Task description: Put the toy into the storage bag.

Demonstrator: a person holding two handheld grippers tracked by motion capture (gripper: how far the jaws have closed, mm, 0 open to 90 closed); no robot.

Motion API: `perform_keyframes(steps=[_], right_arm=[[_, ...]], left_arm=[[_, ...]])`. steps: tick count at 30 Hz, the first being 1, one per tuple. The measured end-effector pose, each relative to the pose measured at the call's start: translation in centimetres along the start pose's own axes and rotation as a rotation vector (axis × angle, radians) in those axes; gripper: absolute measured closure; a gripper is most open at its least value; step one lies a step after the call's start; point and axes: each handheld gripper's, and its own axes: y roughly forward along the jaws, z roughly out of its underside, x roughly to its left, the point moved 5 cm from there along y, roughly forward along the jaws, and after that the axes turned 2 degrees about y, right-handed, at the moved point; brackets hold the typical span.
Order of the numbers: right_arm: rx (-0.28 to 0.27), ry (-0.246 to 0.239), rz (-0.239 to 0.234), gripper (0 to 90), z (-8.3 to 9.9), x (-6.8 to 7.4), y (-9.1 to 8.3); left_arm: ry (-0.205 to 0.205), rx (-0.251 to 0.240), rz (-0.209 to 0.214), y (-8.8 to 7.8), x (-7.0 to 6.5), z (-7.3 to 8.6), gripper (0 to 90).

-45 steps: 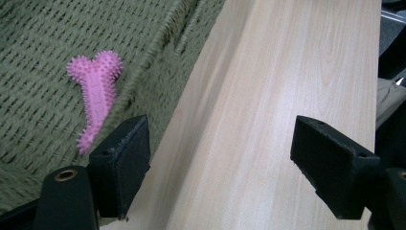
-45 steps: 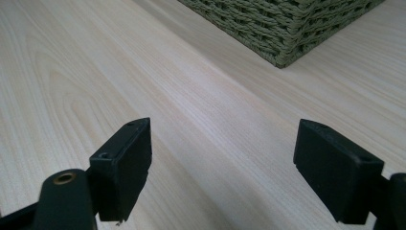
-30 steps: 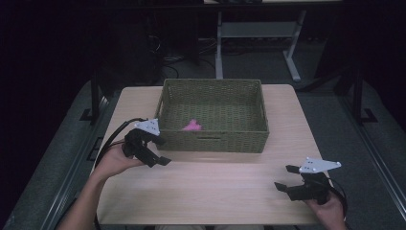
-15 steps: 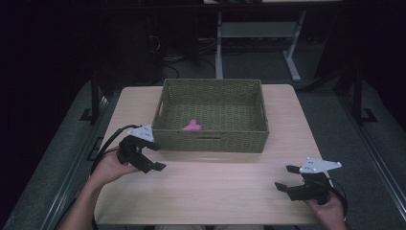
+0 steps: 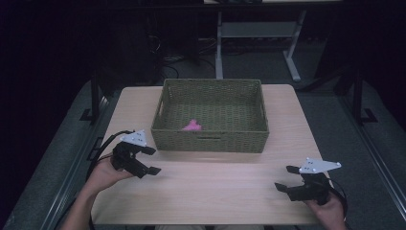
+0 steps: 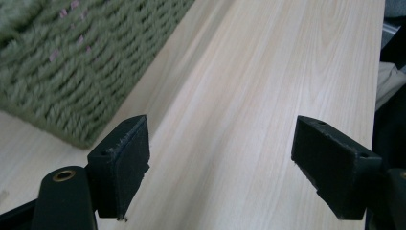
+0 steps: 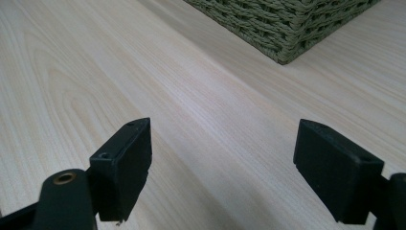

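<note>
A: High view: any writing to read?
B: I can make out none. A green woven basket (image 5: 210, 115) sits at the far middle of the pale wooden table (image 5: 215, 191), with a small pink thing (image 5: 192, 126) inside near its front wall.
A: The grippers?
B: The left gripper (image 5: 151, 160), jaws spread wide, holds nothing near the basket's front left corner. The right gripper (image 5: 286, 177), also spread, is empty at the near right.

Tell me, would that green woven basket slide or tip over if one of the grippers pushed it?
The green woven basket is low and wide with a flat bottom, so it would probably slide rather than tip. It holds just one small pink thing, so it is likely light. Its woven wall may flex a little on the pale wooden table.
</note>
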Motion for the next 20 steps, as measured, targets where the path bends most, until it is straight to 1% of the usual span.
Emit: perform_keyframes(steps=[1, 5, 9, 10, 13, 16, 20], right_arm=[[-0.001, 0.000, 0.000, 20.4, 0.0, 0.0, 0.0], [0.000, 0.000, 0.000, 20.4, 0.0, 0.0, 0.0], [0.002, 0.001, 0.000, 20.4, 0.1, 0.0, 0.1], [0.005, -0.002, 0.001, 20.4, 0.1, 0.0, 0.1], [0.005, -0.001, 0.001, 20.4, 0.1, 0.1, 0.1], [0.007, -0.001, 0.001, 20.4, 0.1, 0.1, 0.1], [0.005, 0.002, -0.001, 20.4, 0.1, 0.0, 0.2]], left_arm=[[0.005, -0.009, -0.006, -0.1, 0.0, 0.1, 20.4], [-0.007, -0.022, -0.012, -0.3, -0.1, 0.8, 20.5], [-0.014, -0.022, -0.017, -0.3, -0.2, 1.3, 20.5], [-0.017, -0.043, -0.020, -0.4, -0.5, 1.7, 20.6], [-0.023, -0.054, -0.021, -0.4, -0.6, 2.1, 20.6], [-0.031, -0.055, -0.027, -0.4, -0.8, 2.8, 20.4], [-0.037, -0.056, -0.029, -0.4, -1.0, 3.2, 20.2]])
